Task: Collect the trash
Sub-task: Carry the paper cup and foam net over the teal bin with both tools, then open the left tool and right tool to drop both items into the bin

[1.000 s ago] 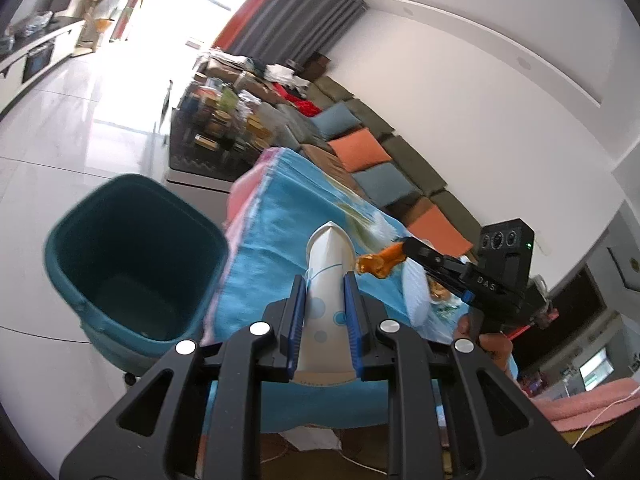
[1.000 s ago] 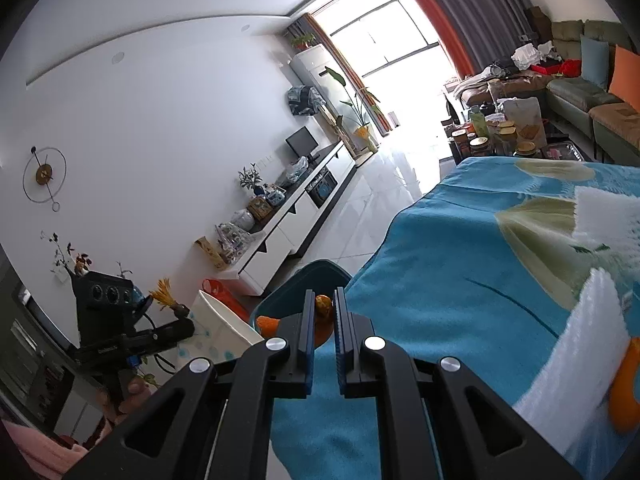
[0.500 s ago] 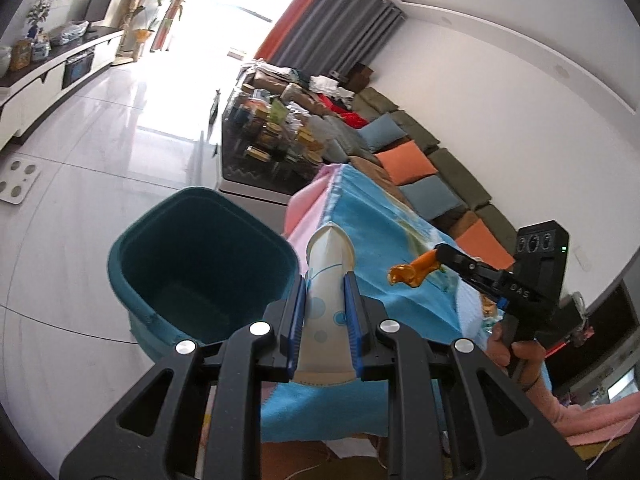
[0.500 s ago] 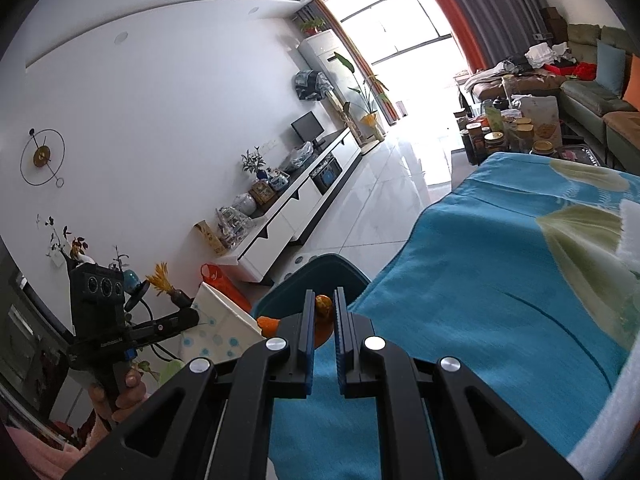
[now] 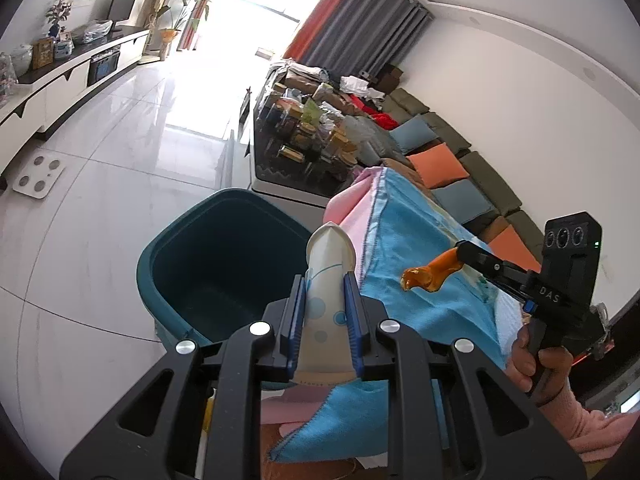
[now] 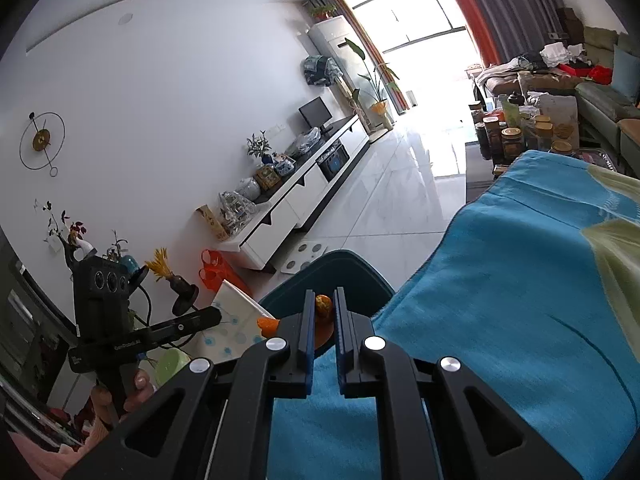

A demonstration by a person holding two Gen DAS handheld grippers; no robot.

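My left gripper (image 5: pixel 325 280) is shut on a crushed white paper cup with blue dots (image 5: pixel 327 280) and holds it beside the rim of the teal trash bin (image 5: pixel 180 240), at the table's end. My right gripper (image 6: pixel 322 300) is shut on a piece of orange peel (image 6: pixel 323 307) and holds it over the table edge, just short of the bin (image 6: pixel 340 266). In the left wrist view the right gripper (image 5: pixel 460 256) shows with the peel (image 5: pixel 430 274) hanging from its tips. In the right wrist view the left gripper (image 6: pixel 218 318) holds the cup (image 6: pixel 232 320).
A blue cloth (image 5: pixel 420 280) covers the table (image 6: pixel 500 300), with pink cloth at its end. A dark coffee table (image 5: pixel 304 144) crowded with jars stands behind the bin. A sofa with cushions (image 5: pixel 440 160) runs along the right wall. A white TV cabinet (image 6: pixel 304 192) lines the far wall.
Both grippers have moved toward the bin with their loads. The bin has grown larger and more central in the left wrist view, and the cup now sits beside its rim.
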